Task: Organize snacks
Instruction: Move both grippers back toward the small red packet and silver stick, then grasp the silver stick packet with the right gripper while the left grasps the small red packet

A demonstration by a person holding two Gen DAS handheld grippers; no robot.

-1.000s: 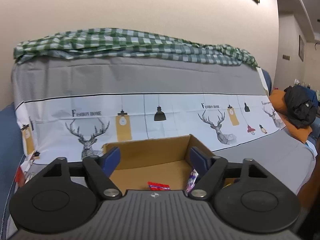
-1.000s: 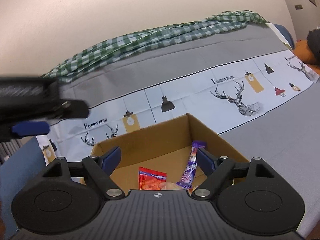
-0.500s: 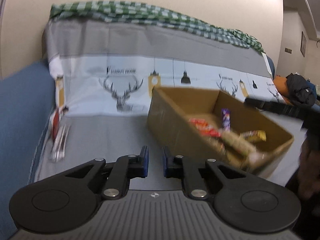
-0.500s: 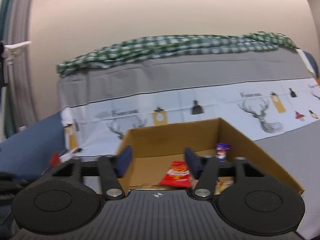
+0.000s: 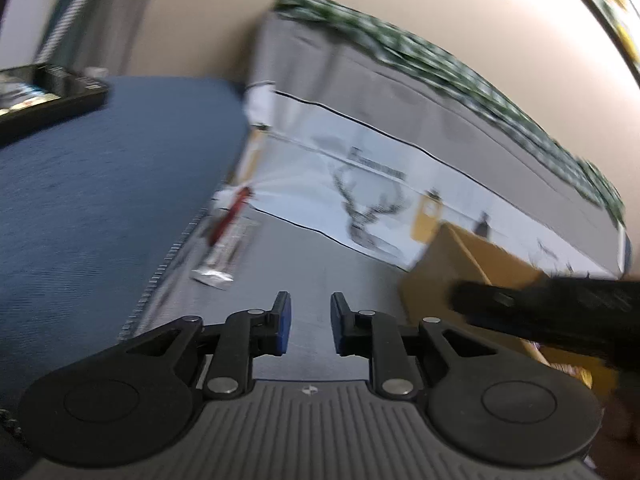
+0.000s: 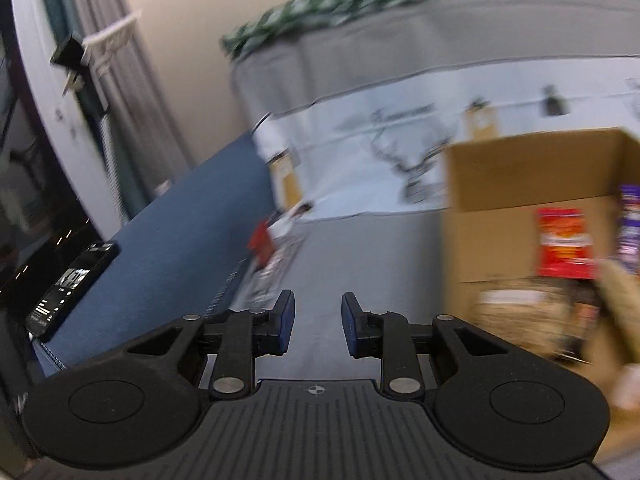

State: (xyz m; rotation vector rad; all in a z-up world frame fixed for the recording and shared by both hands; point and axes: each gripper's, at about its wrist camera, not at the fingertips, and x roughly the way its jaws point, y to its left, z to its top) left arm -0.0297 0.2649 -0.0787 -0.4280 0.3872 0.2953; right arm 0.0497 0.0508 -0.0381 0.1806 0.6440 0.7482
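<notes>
— What can't you make out?

— Both views are smeared. The snack packets (image 5: pixel 224 244) lying by the blue armrest (image 5: pixel 100 200) are a red and silver blur, and I cannot tell how many there are. In my right view the cardboard box (image 6: pixel 520 172) is cut off at the edge; inside it I can pick out a red bag (image 6: pixel 564 242) and a purple wrapper (image 6: pixel 630 228), the rest is mush. A dark shape crosses the right of my left view (probably my other gripper, but I cannot be sure).

— And the setting?

— A sofa under a grey sheet (image 5: pixel 320 276) printed with deer and lamps, a green checked cloth (image 5: pixel 460 68) along its back, a beige wall, a curtain (image 6: pixel 132 92) at the left. A phone (image 6: pixel 74 280) lies on the armrest.

— Your jaws?

— My left gripper (image 5: pixel 307 325) is parted by a narrow gap, holding nothing, above the sheet. My right gripper (image 6: pixel 316 325) is parted about the same, also empty, with the box off to its right.
</notes>
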